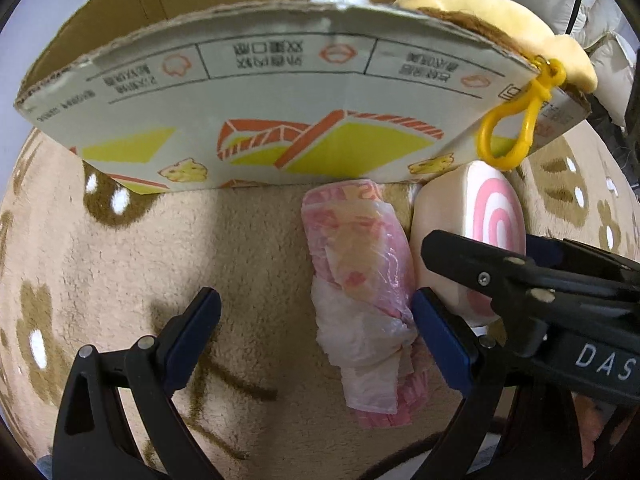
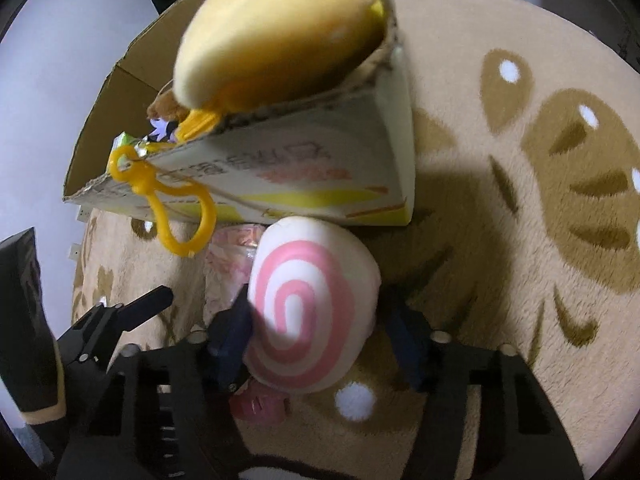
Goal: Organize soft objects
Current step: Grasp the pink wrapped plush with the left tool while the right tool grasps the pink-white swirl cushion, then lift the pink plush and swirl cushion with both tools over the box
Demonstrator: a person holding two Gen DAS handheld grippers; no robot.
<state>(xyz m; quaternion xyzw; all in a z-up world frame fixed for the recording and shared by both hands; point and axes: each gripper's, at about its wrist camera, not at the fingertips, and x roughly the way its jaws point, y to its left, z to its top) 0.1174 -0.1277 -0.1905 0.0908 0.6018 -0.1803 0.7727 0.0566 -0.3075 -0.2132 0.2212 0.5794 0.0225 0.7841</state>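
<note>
Left tongs (image 1: 316, 316) spread wide over the beige carpet (image 1: 120, 280), straddling a pink plastic-wrapped roll (image 1: 360, 280), right pad touching it; just right lies a white pink-swirl cushion (image 1: 480, 212) under the right tongs' arm (image 1: 520, 276); beyond, a cardboard box (image 1: 280, 112) with a yellow clip (image 1: 516, 120).

Left of the pink wrapped bundle (image 1: 360, 280) the rug (image 1: 120, 280) lies bare, so my left fingers (image 1: 440, 340) have free room on that side. On the right it is tight: the swirl cushion (image 2: 304, 308) lies just beside the bundle, with my right gripper (image 2: 320, 344) straddling it. The far way is blocked by the cardboard box (image 1: 240, 100), whose wall stands against both, a yellow clip (image 1: 516, 120) dangling over its corner.
</note>
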